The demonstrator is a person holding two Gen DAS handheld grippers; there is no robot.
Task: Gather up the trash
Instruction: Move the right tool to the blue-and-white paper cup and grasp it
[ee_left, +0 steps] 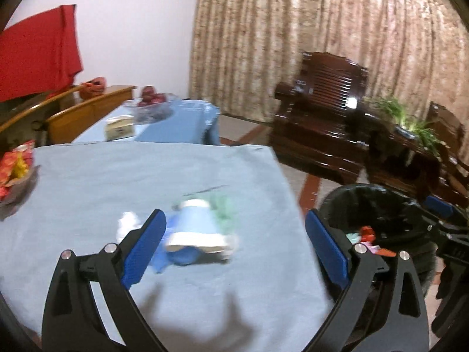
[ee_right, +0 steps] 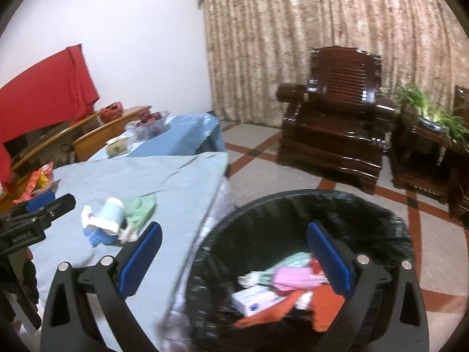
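1. Hovering my left tongs (ee_left: 234,234) wide open, holding nothing, over the trash pile (ee_left: 196,231) on the table (ee_left: 88,182).
2. Right tongs (ee_right: 234,249), also wide open and empty, hang above the bin (ee_right: 293,211) beside the table.

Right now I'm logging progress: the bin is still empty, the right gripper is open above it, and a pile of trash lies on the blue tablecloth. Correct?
Not quite. The bin already holds trash: pink, white and orange pieces show in the right wrist view. The rest stands: the right gripper is open above it, and the pile lies on the blue tablecloth.
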